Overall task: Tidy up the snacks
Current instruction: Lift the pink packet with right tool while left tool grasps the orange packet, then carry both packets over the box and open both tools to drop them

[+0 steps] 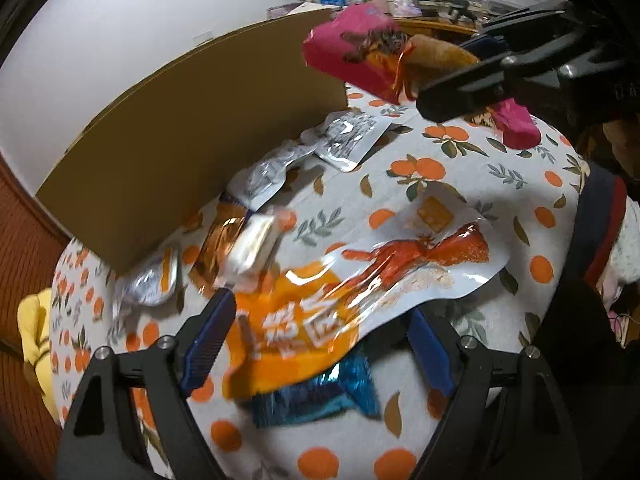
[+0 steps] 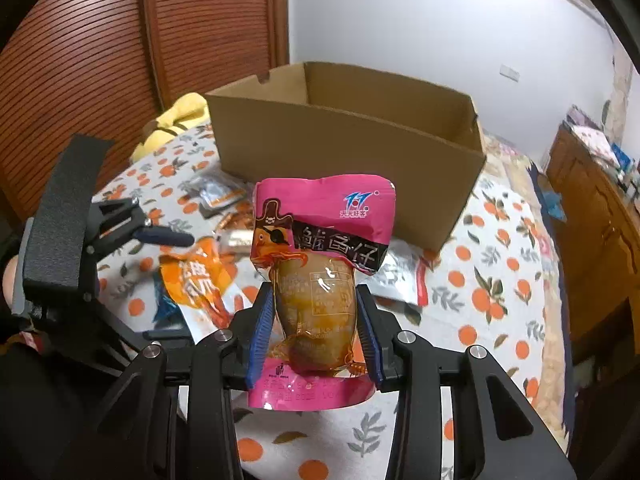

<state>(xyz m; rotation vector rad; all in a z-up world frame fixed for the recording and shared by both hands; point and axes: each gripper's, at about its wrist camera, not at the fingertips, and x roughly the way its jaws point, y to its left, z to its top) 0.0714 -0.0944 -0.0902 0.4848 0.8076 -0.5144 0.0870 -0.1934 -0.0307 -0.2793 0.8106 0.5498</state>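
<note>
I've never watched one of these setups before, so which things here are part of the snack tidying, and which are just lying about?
Part of the job:
pink squid packet, clamped in the right gripper
orange packet
blue packet
silver packets
cardboard box
left gripper

Lying about:
yellow cloth
wooden cabinet

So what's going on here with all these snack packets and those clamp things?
A person is sorting snacks with two hand-held grippers. The right gripper is shut on a pink squid snack pouch, held up in front of an open cardboard box. The left gripper is open, its fingers either side of an orange-and-white snack bag on the orange-print tablecloth. Silver packets lie beside the box.
</note>
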